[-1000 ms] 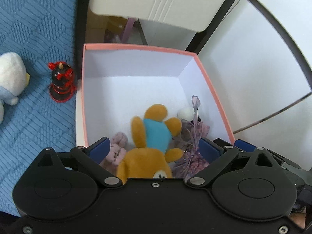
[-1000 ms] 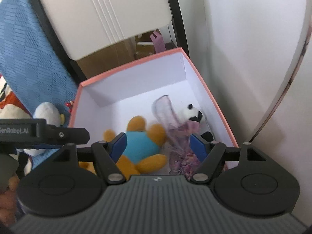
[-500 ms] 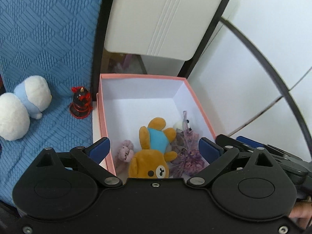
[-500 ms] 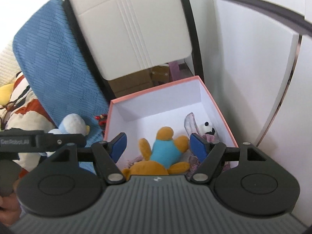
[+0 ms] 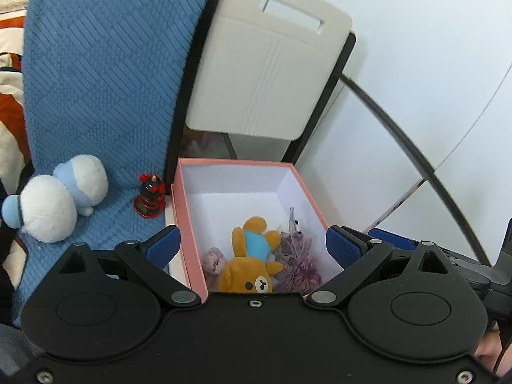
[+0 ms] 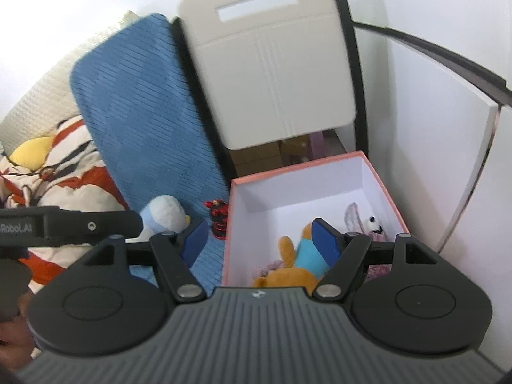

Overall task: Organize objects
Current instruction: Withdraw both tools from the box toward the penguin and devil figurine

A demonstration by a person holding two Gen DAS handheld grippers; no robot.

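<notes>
A pink box (image 5: pixel 188 224) with a white inside (image 6: pixel 228 243) holds a brown bear in a blue shirt (image 5: pixel 252 256) (image 6: pixel 300 262), a small pink plush (image 5: pixel 213 257), a purple sachet (image 5: pixel 299 264) and a small panda (image 6: pixel 372 222). A white and blue penguin plush (image 5: pixel 54 201) (image 6: pixel 164 212) and a small red figure (image 5: pixel 149 196) (image 6: pixel 218 219) lie on the blue blanket left of the box. My left gripper (image 5: pixel 252 243) is open and empty, high above the box. My right gripper (image 6: pixel 259 240) is open and empty above the box's left wall.
A blue blanket (image 5: pixel 102 89) covers the seat at left. A beige chair back (image 5: pixel 272 64) stands behind the box. A white wall (image 5: pixel 416 96) and a dark curved bar (image 5: pixel 416 160) are at right. A striped cushion (image 6: pixel 57 172) lies far left.
Both grippers have pulled up and back from the box, so it looks smaller. The right gripper has also shifted left. The toys in the box have not moved.
</notes>
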